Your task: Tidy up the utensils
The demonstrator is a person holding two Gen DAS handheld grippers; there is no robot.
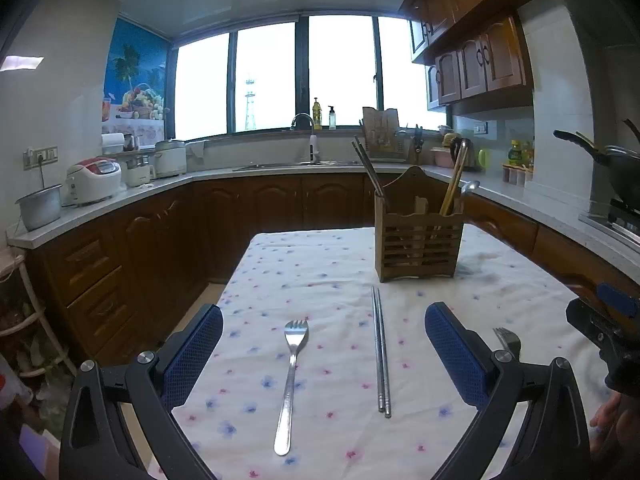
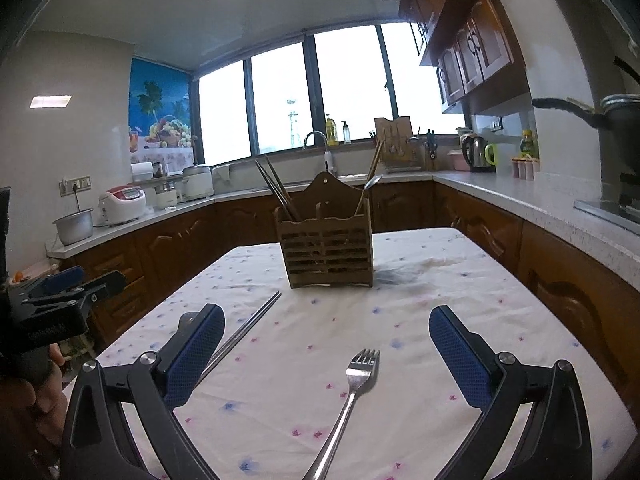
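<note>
A wooden utensil holder (image 1: 418, 240) (image 2: 326, 252) stands at the far side of the table, with dark chopsticks, wooden chopsticks and a spoon sticking up out of it. My left gripper (image 1: 324, 320) hangs open above a steel fork (image 1: 291, 384) and a pair of metal chopsticks (image 1: 381, 352) that lie flat between its fingers. A second fork (image 1: 507, 340) peeks out behind its right finger. My right gripper (image 2: 326, 318) is open too, with that fork (image 2: 348, 408) lying between its fingers. The chopsticks (image 2: 244, 332) run past its left finger. Neither gripper holds anything.
A floral tablecloth (image 1: 320, 264) covers the table, whose left edge drops off beside brown cabinets (image 1: 120, 260). Kitchen counters ring the room, with a rice cooker (image 1: 94, 180) at the left and a wok (image 1: 616, 168) on the stove at the right. A hand (image 2: 44, 400) holds the left gripper's handle.
</note>
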